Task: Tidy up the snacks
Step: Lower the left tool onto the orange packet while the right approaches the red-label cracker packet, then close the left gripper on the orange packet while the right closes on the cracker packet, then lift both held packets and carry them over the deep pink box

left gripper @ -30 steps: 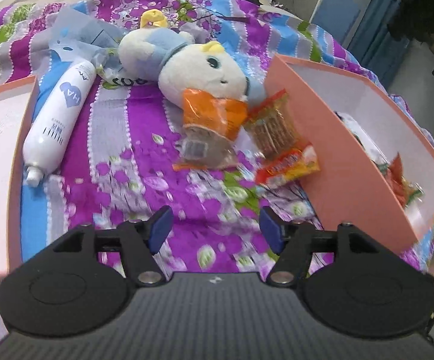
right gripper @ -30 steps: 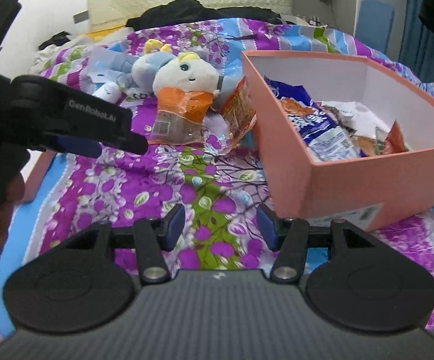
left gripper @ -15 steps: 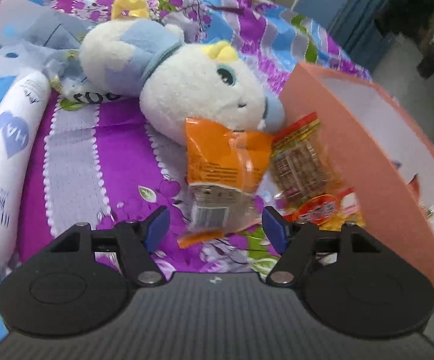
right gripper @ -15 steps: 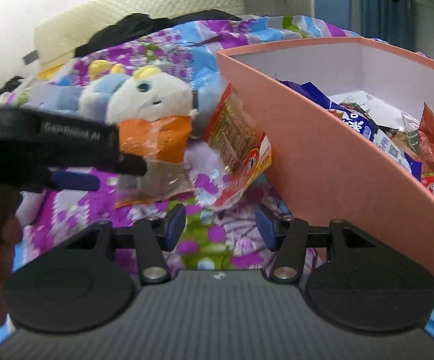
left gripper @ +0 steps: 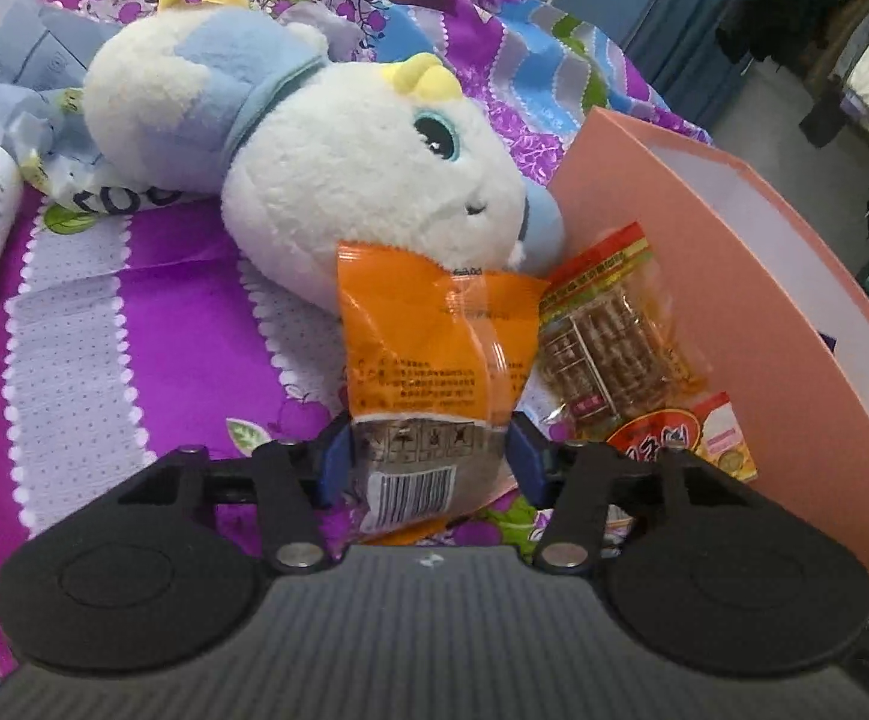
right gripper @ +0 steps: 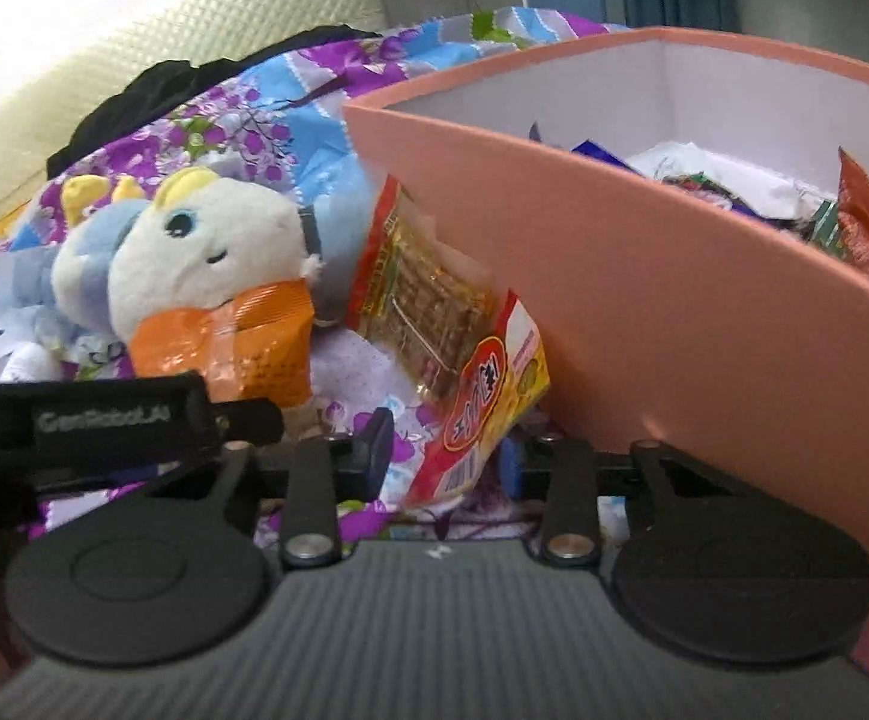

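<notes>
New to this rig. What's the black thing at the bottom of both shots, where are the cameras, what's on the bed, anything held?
No robot arm here: a person carries a handheld two-finger gripper in each hand. Each has a fisheye camera looking forward along its fingers, so the black shape at the bottom of each picture is that gripper's own body.

Left wrist view: the left gripper has its jaws closing around the bottom of an orange snack packet, which leans against a white and blue plush toy. The blue pads look to be at the packet's edges; a firm grip is not clear yet.

Right wrist view: the right gripper has its jaws closing around the lower end of a red and yellow snack pack; the pads are not on it yet. Beside it stands a pink box already holding snacks.

Everything lies on a purple floral bedspread.
</notes>
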The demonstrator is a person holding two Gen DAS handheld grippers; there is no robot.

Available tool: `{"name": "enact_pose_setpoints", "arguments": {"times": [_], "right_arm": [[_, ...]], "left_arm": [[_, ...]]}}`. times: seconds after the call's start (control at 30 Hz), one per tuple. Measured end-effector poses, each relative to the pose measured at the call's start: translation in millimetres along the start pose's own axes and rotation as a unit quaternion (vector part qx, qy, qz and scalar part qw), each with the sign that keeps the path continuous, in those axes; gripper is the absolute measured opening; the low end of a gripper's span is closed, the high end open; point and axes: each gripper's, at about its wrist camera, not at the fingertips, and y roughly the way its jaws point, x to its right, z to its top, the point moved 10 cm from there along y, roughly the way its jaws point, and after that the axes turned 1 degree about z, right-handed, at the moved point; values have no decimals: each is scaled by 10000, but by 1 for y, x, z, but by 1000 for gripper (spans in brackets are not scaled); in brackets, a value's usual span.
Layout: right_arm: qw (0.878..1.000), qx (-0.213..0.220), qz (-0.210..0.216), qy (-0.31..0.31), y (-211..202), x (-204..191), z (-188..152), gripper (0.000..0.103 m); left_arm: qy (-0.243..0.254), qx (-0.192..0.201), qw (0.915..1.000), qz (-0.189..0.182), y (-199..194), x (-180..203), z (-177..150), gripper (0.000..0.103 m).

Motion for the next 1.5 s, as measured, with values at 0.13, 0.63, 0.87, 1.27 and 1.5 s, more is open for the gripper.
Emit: {"name": "enact_pose_setpoints", "arguments": {"times": [0.13,0.63,0.87,1.27,1.5], "right_arm": [[9998,-24,148,100,12,0,3,25],[9946,-272,892,-466,-29,-6,9,3],[9894,-322,1185,-776,-81,4,5,3],[9770,-572,1650,-1222,-163,42,-11,3],[9729,-581,1731,-1416,-195,65,-20,3]], "left_arm": [[48,62,9999,-79,3,3,1,52],[-113,261,9989,383,-59,19,-16,45],[-483,428,9956,675,-113,35,-37,45],[-1151,394,9860,1141,-180,71,-101,45],[-1293,274,9800,1487,-204,91,-132,45]]}}
